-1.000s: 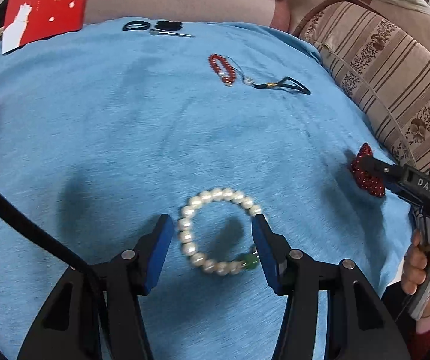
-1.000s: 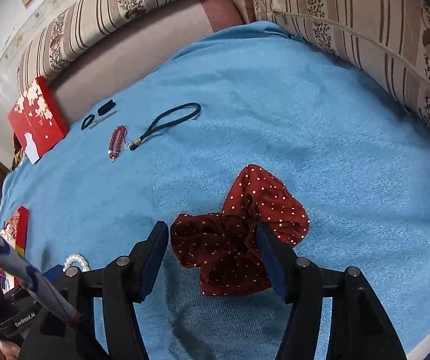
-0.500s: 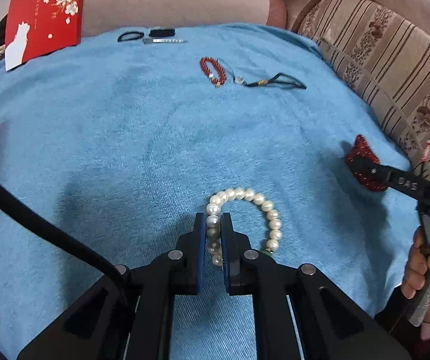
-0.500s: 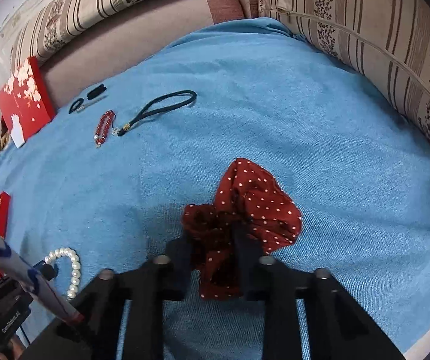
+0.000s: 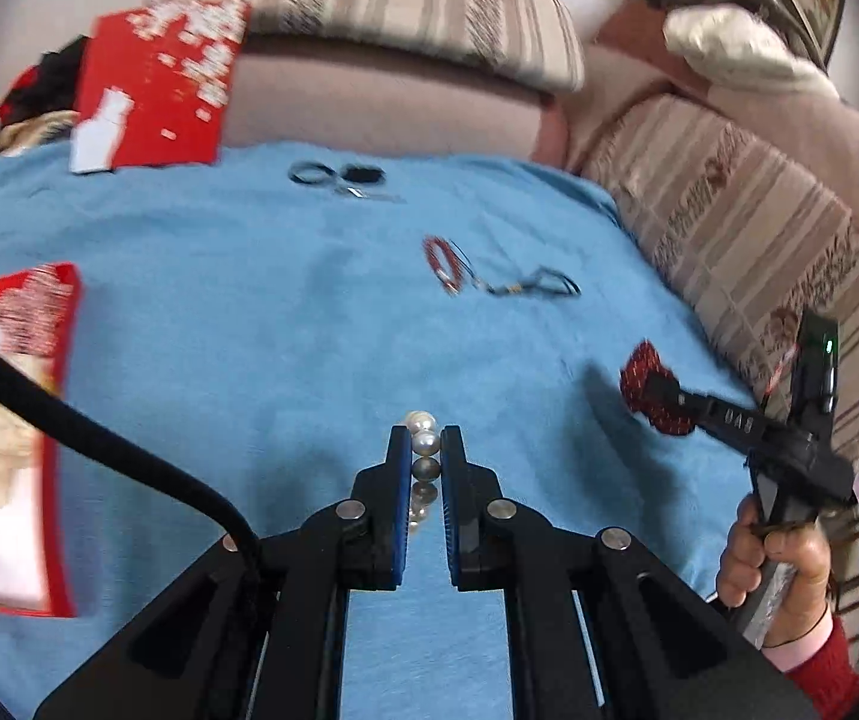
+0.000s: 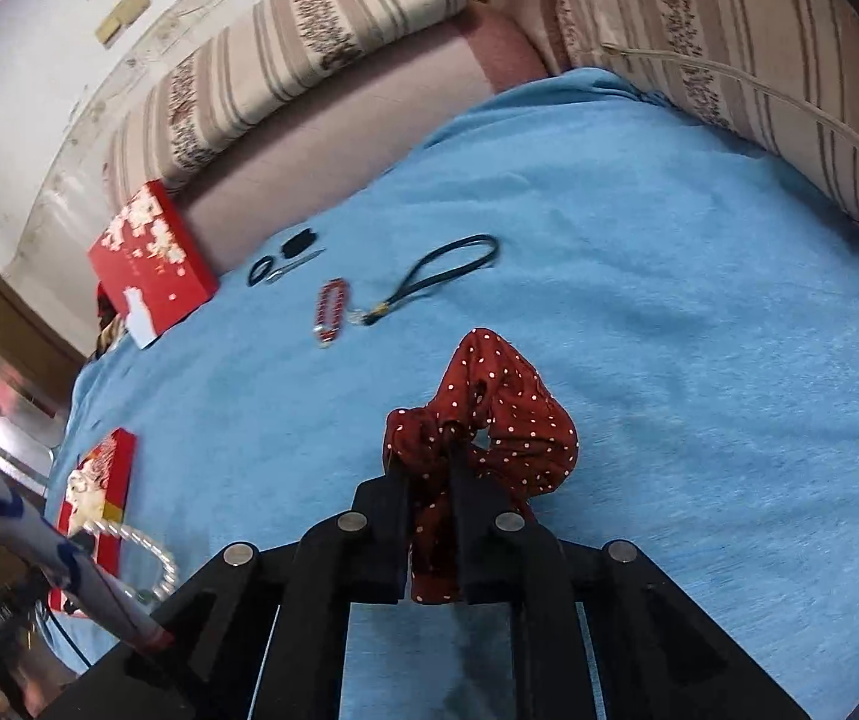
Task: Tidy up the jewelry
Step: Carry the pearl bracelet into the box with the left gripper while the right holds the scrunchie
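I have both grippers clenched on something. The left gripper [image 5: 426,441] holds the pearl bracelet [image 5: 422,444] by one side of its loop, with a few pearls squeezed between the fingers [image 5: 399,480] and the rest hanging under them, already clear of the blue blanket [image 5: 285,330]. The right gripper [image 6: 432,471] grasps the red dotted scrunchie [image 6: 489,414]; its fingers have just been closing on a fold of the cloth, and most of the scrunchie sticks out ahead of them, just above the blanket as far as I can judge.

I take the open red box [image 5: 39,312] as my landmark. It lies at the left edge of the blanket, and the bracelet hangs to the right of it, near. The scrunchie is much farther right of the box, well apart. Behind the box, toward the sofa cushions, a red lid with white flowers [image 6: 150,258] leans, and between lid and scrunchie lie a red bead bracelet [image 6: 332,309], a black cord [image 6: 447,267] and small black hair ties [image 6: 276,261].

To do this step well I think I should carry the pearls slowly and level to the box, because round beads can slip from flat fingers. I lower them inside before I release. The scrunchie is soft, so the grasp is safe, but it may drag on the blanket.

Writing: on the side of the right gripper I read "DAS" [image 5: 735,419], seen upside down. The print on the box and lid is too blurred to read.
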The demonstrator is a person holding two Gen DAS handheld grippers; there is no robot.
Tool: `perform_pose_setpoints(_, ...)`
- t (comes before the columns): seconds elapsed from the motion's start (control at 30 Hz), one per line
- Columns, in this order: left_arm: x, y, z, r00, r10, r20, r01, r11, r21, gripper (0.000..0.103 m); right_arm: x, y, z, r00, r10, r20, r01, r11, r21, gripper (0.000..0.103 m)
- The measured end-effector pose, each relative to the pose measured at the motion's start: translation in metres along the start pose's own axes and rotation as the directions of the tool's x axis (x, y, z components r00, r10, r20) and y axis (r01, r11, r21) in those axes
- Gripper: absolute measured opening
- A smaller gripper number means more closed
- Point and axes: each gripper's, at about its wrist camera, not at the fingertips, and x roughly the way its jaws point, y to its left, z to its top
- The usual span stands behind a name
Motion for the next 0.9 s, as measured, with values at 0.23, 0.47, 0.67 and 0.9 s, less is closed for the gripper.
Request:
perform_pose_setpoints(0.23, -0.051, 0.07, 0.006, 0.989, 0.129, 0.076, -0.121, 0.987, -0.106, 0.009, 0.006, 0.045, -0.015, 1.0, 0.019, -0.006, -0.019, 0.994, -0.108, 0.012)
perform_pose_setpoints(0.47, -0.084, 0.159, 0.006, 0.96, 0.268, 0.08, -0.244, 0.943, -0.228, 0.009, 0.008, 0.122, -0.034, 0.995, 0.095, -0.035, -0.101, 0.96, -0.261, 0.012)
perform_pose_setpoints(0.67, -0.095, 0.227, 0.005, 0.929, 0.367, 0.058, -0.331, 0.888, -0.319, 0.009, 0.022, 0.218, -0.061, 0.964, 0.221, -0.146, -0.262, 0.883, -0.39, 0.012)
perform_pose_setpoints(0.9, -0.089, 0.305, -0.002, 0.909, 0.417, -0.026, -0.383, 0.806, -0.451, 0.009, 0.054, 0.32, -0.108, 0.9, 0.284, -0.329, -0.419, 0.772, -0.479, 0.012)
